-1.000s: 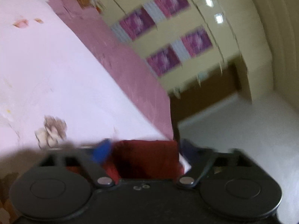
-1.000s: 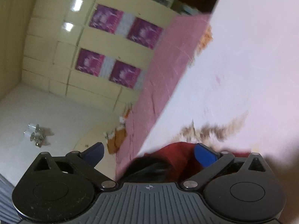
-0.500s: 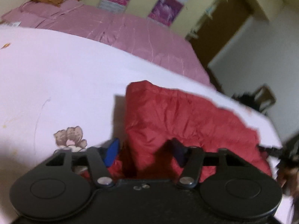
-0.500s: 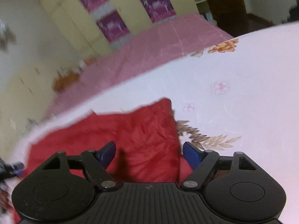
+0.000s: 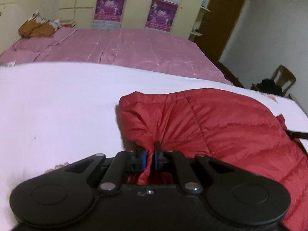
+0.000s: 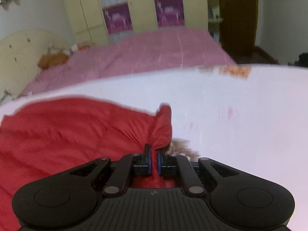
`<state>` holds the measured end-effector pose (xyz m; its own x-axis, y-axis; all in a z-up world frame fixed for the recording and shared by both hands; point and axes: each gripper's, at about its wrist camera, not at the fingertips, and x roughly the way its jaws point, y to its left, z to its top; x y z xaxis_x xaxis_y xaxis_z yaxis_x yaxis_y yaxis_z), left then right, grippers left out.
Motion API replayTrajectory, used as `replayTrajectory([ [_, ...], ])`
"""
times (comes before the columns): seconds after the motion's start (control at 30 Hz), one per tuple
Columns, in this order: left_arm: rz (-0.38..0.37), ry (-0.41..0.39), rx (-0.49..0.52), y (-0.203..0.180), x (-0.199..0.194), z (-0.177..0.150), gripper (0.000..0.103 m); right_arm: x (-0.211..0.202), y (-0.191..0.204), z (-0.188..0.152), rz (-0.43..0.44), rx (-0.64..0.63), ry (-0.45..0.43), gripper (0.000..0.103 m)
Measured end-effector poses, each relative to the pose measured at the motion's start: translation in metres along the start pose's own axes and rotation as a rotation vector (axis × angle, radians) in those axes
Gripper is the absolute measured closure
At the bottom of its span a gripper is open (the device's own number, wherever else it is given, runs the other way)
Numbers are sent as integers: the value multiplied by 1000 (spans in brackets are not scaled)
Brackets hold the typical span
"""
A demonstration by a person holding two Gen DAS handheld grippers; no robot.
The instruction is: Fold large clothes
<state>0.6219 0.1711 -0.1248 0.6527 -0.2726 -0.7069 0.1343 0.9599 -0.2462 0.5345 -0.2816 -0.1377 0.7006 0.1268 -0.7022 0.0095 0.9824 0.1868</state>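
A red quilted puffer jacket (image 5: 221, 127) lies bunched on a white flowered sheet (image 5: 57, 105). My left gripper (image 5: 149, 156) is shut on a fold at the jacket's left end, the cloth pinched between the blue pads. In the right wrist view the jacket (image 6: 67, 130) spreads to the left. My right gripper (image 6: 153, 159) is shut on a fold at the jacket's right end, which bunches into a peak just ahead of the fingers.
Beyond the white sheet lies a pink quilted bed (image 5: 125, 46) with an orange bundle (image 5: 35, 28) at its head. Yellow cupboards with purple posters (image 5: 161, 13) line the back wall. A wooden chair (image 5: 279, 80) with dark cloth stands far right, by a brown door (image 5: 221, 19).
Both grippers were open over the jacket half a second ago and have shut on its folds. Both views have swung level from a steep tilt a second ago.
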Motion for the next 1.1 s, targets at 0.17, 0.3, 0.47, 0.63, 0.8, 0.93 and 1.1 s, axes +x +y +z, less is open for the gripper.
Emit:
replayTrajectory([
  [0.17,24,4,20,-5,-6,-1,90,-2,1,-1,-10,-10,5,98],
  [0.3,147,-89,27,-7,-40,-5,4,-18,-1,9,-34,45,17,49],
  [0.47,67,-166,-137,12,-117,-60,16,-87,-34,-17,41,224,-75,12],
  [0.63,-21,-148,-319,19,-163,-127,17,-151,-46,-70,100,361,-124,37],
  [0.8,-104,-113,-493,12,-162,-162,19,-187,-38,-115,170,556,-78,36],
  [0.93,-141,-167,-649,19,-147,-169,19,-194,-33,-149,241,727,-47,17],
  [1.1,-185,-198,-742,23,-125,-163,38,-173,-27,-156,308,824,-81,18],
])
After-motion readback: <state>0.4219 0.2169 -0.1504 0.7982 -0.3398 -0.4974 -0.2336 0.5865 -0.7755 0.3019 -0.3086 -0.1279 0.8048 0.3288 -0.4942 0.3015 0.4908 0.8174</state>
